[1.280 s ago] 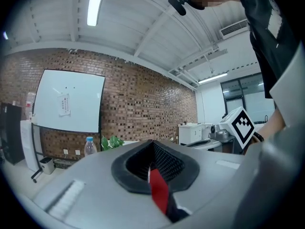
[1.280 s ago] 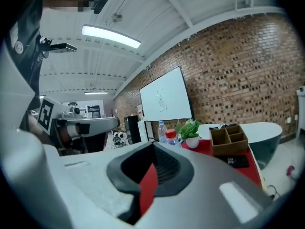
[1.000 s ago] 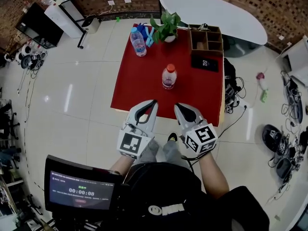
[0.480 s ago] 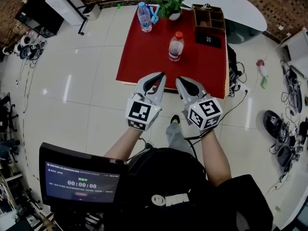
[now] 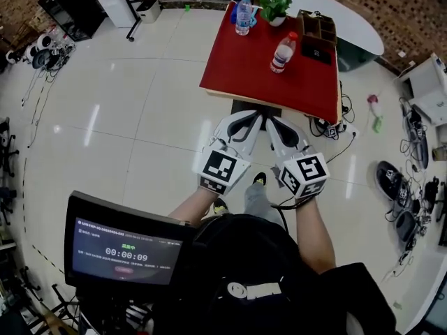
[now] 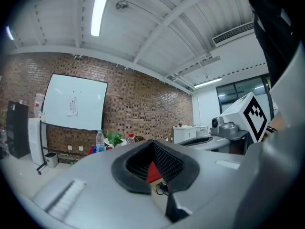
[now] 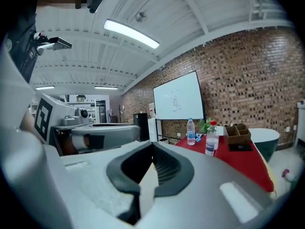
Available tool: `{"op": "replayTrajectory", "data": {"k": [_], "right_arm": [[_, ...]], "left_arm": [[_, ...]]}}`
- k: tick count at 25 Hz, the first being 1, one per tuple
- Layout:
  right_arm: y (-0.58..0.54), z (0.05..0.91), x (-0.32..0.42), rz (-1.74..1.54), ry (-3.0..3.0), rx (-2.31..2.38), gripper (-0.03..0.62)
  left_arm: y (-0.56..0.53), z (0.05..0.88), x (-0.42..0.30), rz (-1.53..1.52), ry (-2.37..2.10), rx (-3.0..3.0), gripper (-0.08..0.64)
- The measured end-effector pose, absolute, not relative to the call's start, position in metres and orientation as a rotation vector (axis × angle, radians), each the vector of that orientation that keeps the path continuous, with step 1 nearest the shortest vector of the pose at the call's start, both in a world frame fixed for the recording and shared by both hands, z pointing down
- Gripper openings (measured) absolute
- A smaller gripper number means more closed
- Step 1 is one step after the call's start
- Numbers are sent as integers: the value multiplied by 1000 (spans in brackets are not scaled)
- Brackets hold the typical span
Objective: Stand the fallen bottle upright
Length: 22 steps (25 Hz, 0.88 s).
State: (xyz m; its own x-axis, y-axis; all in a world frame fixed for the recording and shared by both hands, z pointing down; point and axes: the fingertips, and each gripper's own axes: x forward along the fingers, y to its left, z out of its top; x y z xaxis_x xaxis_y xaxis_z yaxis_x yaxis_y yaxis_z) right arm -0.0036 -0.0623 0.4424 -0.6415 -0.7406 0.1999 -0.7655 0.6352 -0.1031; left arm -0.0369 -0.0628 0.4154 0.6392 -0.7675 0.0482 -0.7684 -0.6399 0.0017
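Two bottles stand upright on the red table (image 5: pixel 244 68): a red-capped bottle (image 5: pixel 283 52) near the middle and a blue-capped bottle (image 5: pixel 243 15) at the far edge. Both grippers hang over the white floor, short of the table's near edge. My left gripper (image 5: pixel 254 118) is shut and empty, and my right gripper (image 5: pixel 274 123) beside it is shut and empty too. The right gripper view shows its closed jaws (image 7: pixel 152 148) with the red-capped bottle (image 7: pixel 211 138) and the blue-capped bottle (image 7: pixel 190 131) far ahead. In the left gripper view the closed jaws (image 6: pixel 153 146) hide most of the table.
A potted plant (image 5: pixel 274 5), a wooden organiser (image 5: pixel 318 26) and a black device (image 5: pixel 321 49) share the table's far end. A white oval table (image 5: pixel 353 23) lies behind. Cables and shoes (image 5: pixel 401 201) litter the floor at right. A screen (image 5: pixel 126 250) sits below.
Both grippers have drawn back from the table's near edge to above the floor. The table and its bottles have slid up and away in the head view. Both jaws stayed shut.
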Motion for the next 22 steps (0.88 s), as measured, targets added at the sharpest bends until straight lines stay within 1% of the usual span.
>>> {"op": "replayTrajectory", "data": {"k": [4, 9, 22], "right_arm": [[-36, 434, -8, 269, -2729, 1245, 3], [-15, 435, 0, 283, -2748, 1216, 3], [-4, 419, 64, 255, -2778, 1278, 3]], "left_arm": [[-40, 406, -41, 30, -1349, 2809, 0], [-21, 411, -30, 62, -1371, 2785, 0], [-10, 405, 29, 90, -1374, 2830, 0]]}}
